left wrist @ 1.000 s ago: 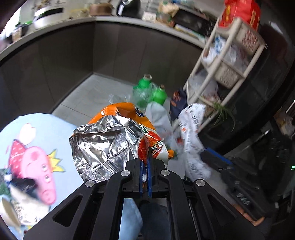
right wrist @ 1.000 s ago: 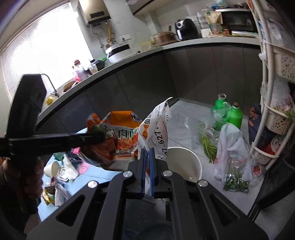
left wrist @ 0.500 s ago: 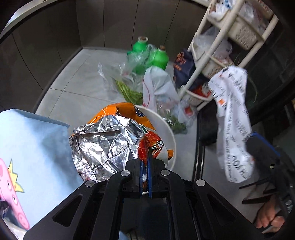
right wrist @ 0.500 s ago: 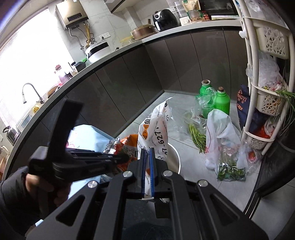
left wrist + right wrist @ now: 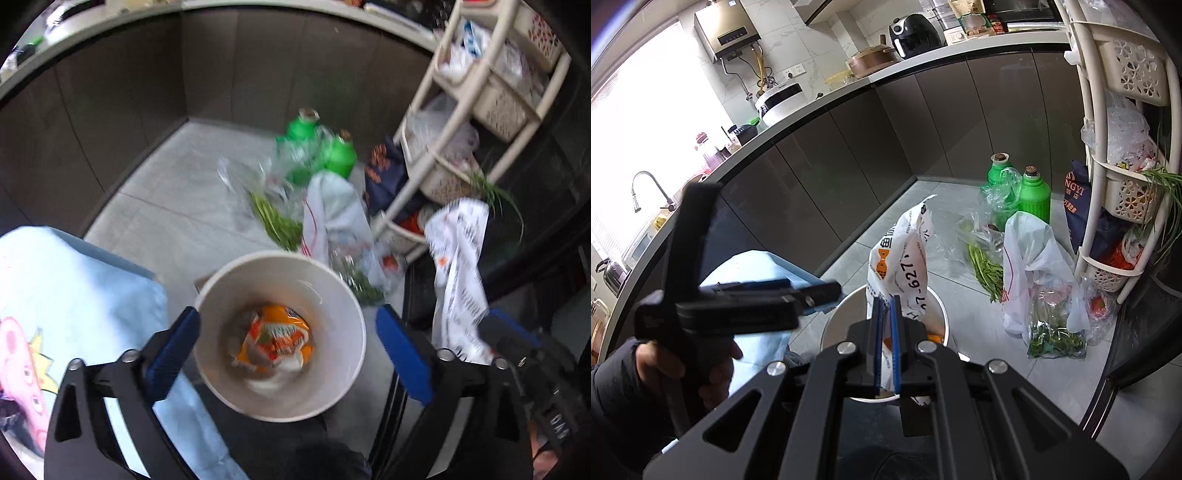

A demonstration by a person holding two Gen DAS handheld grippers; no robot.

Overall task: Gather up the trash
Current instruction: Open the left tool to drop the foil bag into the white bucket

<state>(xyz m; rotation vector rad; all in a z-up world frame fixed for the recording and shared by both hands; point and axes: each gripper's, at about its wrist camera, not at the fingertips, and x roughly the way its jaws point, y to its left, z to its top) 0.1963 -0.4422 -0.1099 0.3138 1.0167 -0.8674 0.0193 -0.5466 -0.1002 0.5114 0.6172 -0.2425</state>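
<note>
- Left gripper (image 5: 288,354): we hold it directly above the bin with its blue-padded fingers (image 5: 173,343) spread wide and nothing between them; we judge this the release pose, jaws parted so trash falls straight down.
- White waste bin (image 5: 343,299): it stands on the floor just beside the table edge, its mouth upward, near enough for a drop from either hand.
- Orange snack wrapper (image 5: 275,338): it lies crumpled at the bottom of the bin, so this piece is collected.
- Right gripper (image 5: 885,343): its fingers are pressed together on the lower end of the printed white plastic bag (image 5: 905,254), which stands up over the bin rim; we judge it is held here for the next drop.
- Light blue tablecloth with a pink cartoon pig (image 5: 74,295): it covers the table at our left, where more litter may lie; the view cuts it off.
- Groceries on the floor beyond the bin: a white bag of greens (image 5: 1034,273), loose green beans (image 5: 986,269), two green bottles (image 5: 1034,195); we judge these stored, not trash.
- Cream basket rack (image 5: 1108,206): it stands farthest right, against the dark cabinets.
</note>
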